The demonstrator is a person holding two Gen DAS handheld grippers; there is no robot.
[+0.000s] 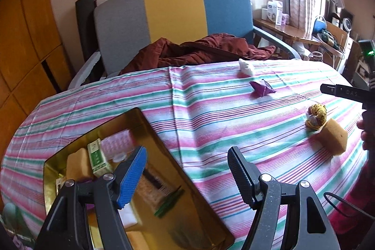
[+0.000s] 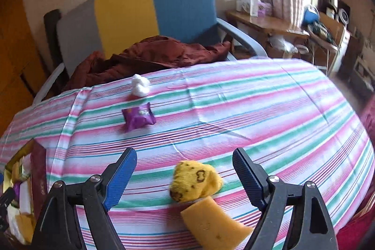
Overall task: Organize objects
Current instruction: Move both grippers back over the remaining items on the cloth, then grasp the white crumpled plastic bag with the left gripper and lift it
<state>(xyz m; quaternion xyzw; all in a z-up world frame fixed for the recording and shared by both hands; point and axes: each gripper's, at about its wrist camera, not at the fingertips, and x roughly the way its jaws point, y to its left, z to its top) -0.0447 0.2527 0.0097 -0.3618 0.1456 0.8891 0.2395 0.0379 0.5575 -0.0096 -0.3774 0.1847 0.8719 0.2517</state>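
My left gripper [image 1: 187, 176] is open and empty, hovering over the right edge of a gold tin box [image 1: 161, 147] that holds a sponge, a green-and-white packet, a comb and other small items. My right gripper [image 2: 185, 172] is open and empty, just above a yellow rolled sock [image 2: 194, 179] and an orange sponge [image 2: 214, 222] lying between its jaws. Both also show in the left wrist view, the sock [image 1: 316, 117] and the sponge [image 1: 334, 136]. A purple packet [image 2: 138, 118] and a white cotton wad [image 2: 140, 86] lie farther back on the striped tablecloth [image 2: 257, 109].
An armchair [image 1: 173, 18] with a dark red jacket [image 1: 199, 48] stands behind the table. A wooden side table [image 1: 288, 32] with boxes and cluttered shelves are at the right. A wooden cabinet [image 1: 25, 50] is at the left. The tin box also shows at the far left of the right wrist view [image 2: 38, 170].
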